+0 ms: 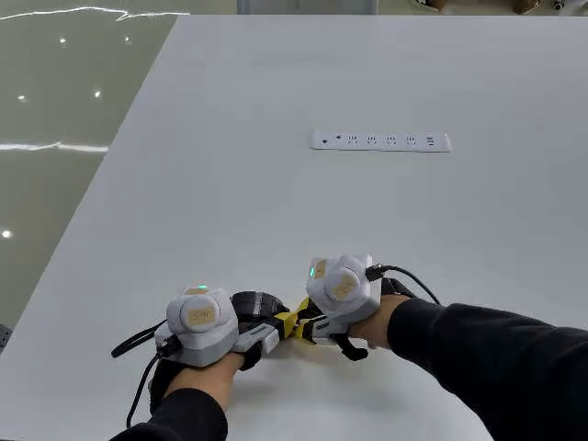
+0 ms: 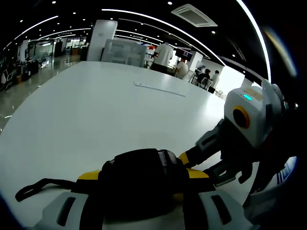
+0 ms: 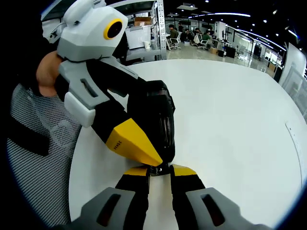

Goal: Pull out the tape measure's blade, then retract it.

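Tape measure: black rounded case, low on the white table at the person's end, between the two grippers. No length of blade shows as drawn out.

Left gripper: jaws closed around the case, with yellow pads showing on either side of it in the left gripper view. It serves as the anchor.

Right gripper: jaws narrow, yellow tips almost meeting. A small metallic piece sits between them, taken to be the blade's end hook. It is too small to say for certain whether it is clamped or merely touched.

Relation: the case lies directly ahead of the right gripper's jaws, just beyond their tips, with its blade mouth apparently facing them. The two grippers point at one another, tip to tip, on a line running left to right across the person's front. That line is the axis a drawn blade would follow. The right gripper is the nearer to the hook, and the left has the case.

Step, as judged: the very start of the pull-out. The coming move would ask the right gripper to draw back toward the person's right along that line while the left holds the case steady. A twist off the axis could let the hook slip free.

Other: power strip, farther up the table, well apart from the grippers and off the pull line.
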